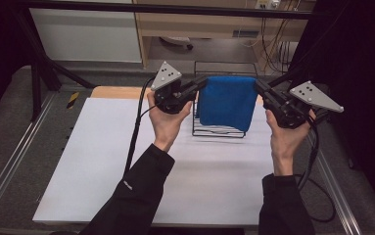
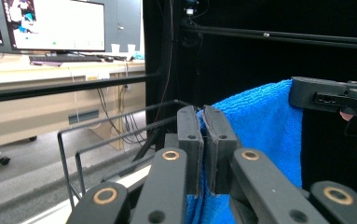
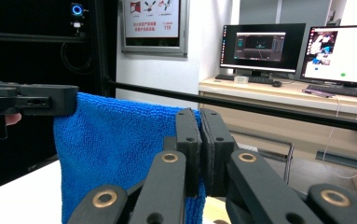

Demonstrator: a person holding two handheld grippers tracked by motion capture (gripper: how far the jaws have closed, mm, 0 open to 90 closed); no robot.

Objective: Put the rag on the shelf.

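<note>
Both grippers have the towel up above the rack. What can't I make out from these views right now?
- High view: the towel hides most of the wire rack; whether its hem touches the wires is unclear.
- Left gripper view: its own links cut off the towel's bottom edge.
- Right gripper view: the rack sits behind the towel and jaws.
- Every view: the towel's far face is hidden.

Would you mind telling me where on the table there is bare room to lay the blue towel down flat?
The white table top is bare from its near edge up to the wire rack, widest on the left between the forearms and the left edge. It is crowded at the far middle, where the rack stands under the blue towel held by the left tongs and right tongs.
</note>
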